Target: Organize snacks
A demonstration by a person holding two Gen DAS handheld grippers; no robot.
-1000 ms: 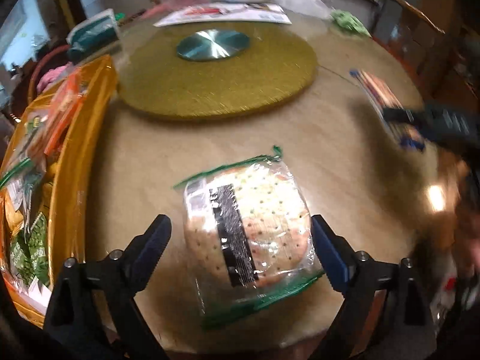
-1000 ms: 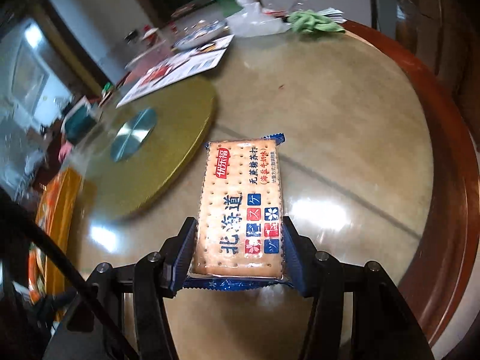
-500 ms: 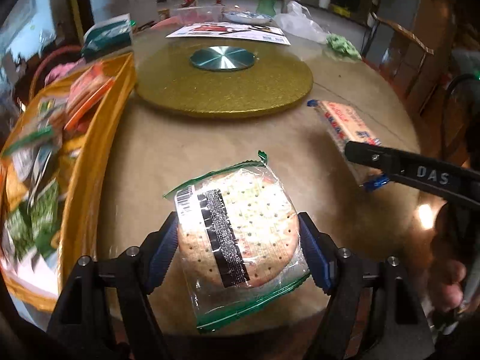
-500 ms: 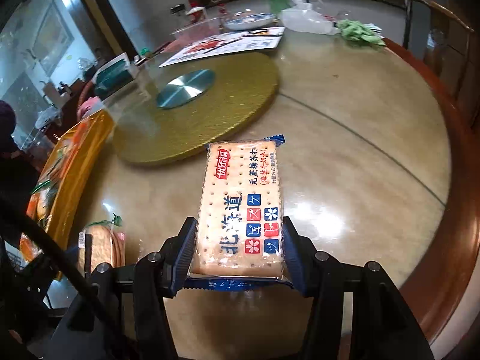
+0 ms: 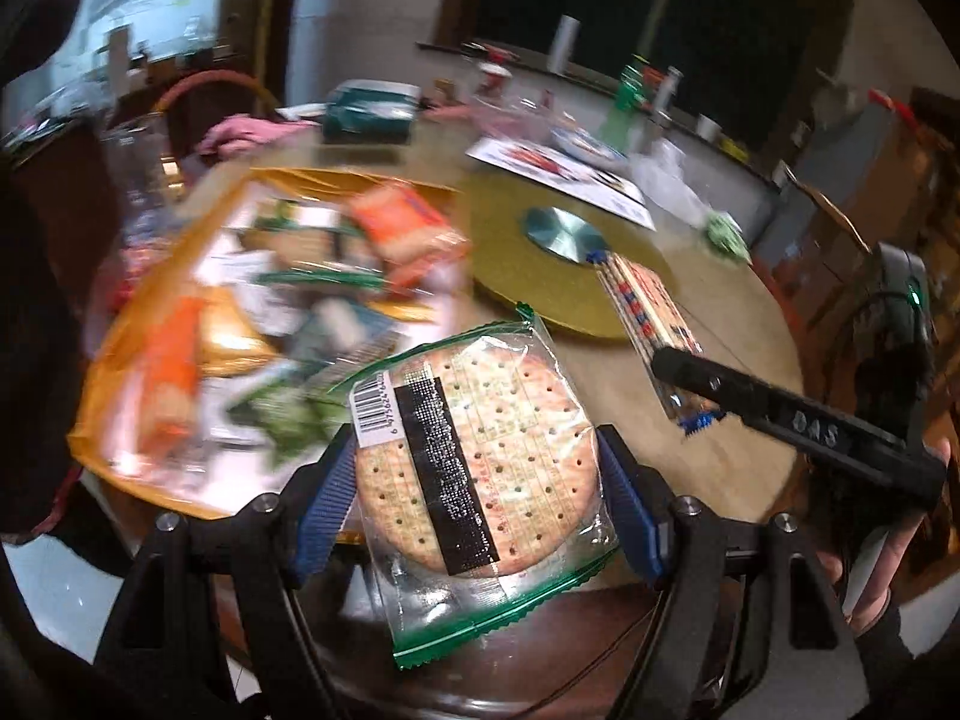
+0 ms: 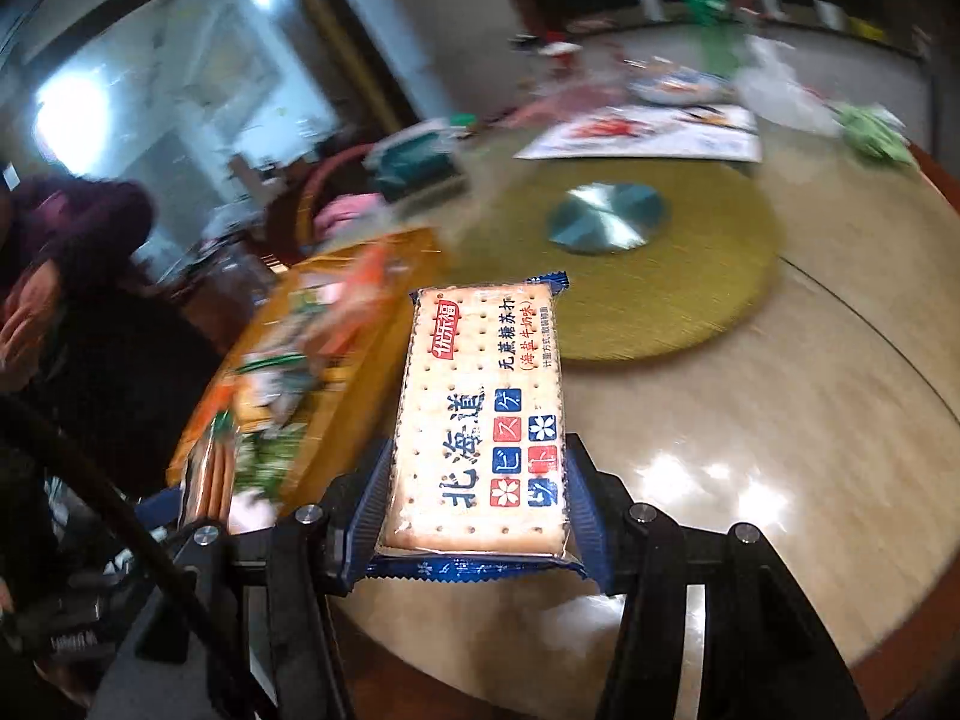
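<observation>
Transport step: left gripper (image 5: 477,501) jaws clamped on round cracker pack (image 5: 474,462), right gripper (image 6: 474,501) jaws clamped on rectangular soda-cracker pack (image 6: 480,414), both above worktop (image 6: 750,420). Next, likely: carry over orange snack tray (image 5: 114,372), release.

Black gripper frames with silver screws, ribbed blue fingers (image 5: 327,498), black cable (image 6: 114,510)

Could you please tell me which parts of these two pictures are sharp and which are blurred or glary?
Left wrist view: the round cracker pack in clear green-edged wrap is sharp, the orange snack tray smeared. Right wrist view: the rectangular blue-edged cracker pack is sharp, the marbled round table streaked, with glare patches.
</observation>
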